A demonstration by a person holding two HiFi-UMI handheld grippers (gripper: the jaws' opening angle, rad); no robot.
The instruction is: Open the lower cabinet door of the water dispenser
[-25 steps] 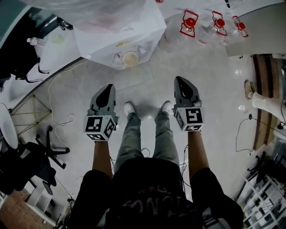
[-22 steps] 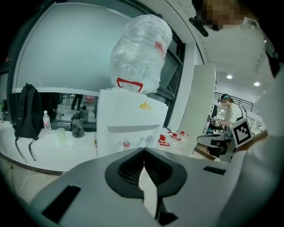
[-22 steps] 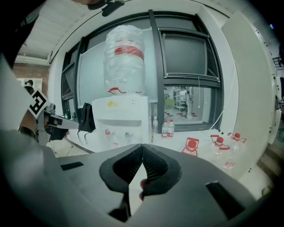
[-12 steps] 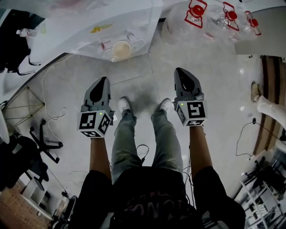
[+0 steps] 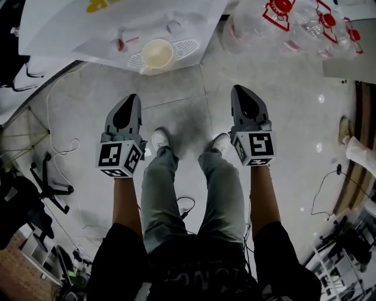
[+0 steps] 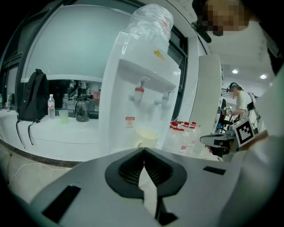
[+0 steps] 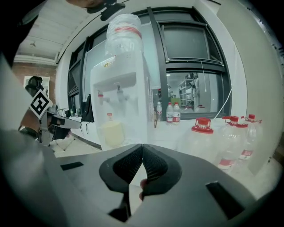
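The white water dispenser (image 5: 135,29) stands at the top of the head view, with a cream cup (image 5: 155,54) on its drip tray. Its lower cabinet door is hidden from above, and my own jaws cover it in both gripper views. My left gripper (image 5: 132,97) is shut and empty, held over the floor just short of the dispenser (image 6: 140,97). My right gripper (image 5: 238,89) is shut and empty too, level with the left and to the dispenser's (image 7: 117,102) right. A person's legs and white shoes stand between the two grippers.
Several big water bottles with red caps (image 5: 282,14) stand on the floor right of the dispenser, in front of my right gripper. A black office chair (image 5: 41,182) and loose cables (image 5: 64,147) lie at the left. A counter carries a backpack (image 6: 29,95).
Both grippers have sunk toward the floor, side by side and still shut. The dispenser and cup have slid toward the top of the head view and look larger.
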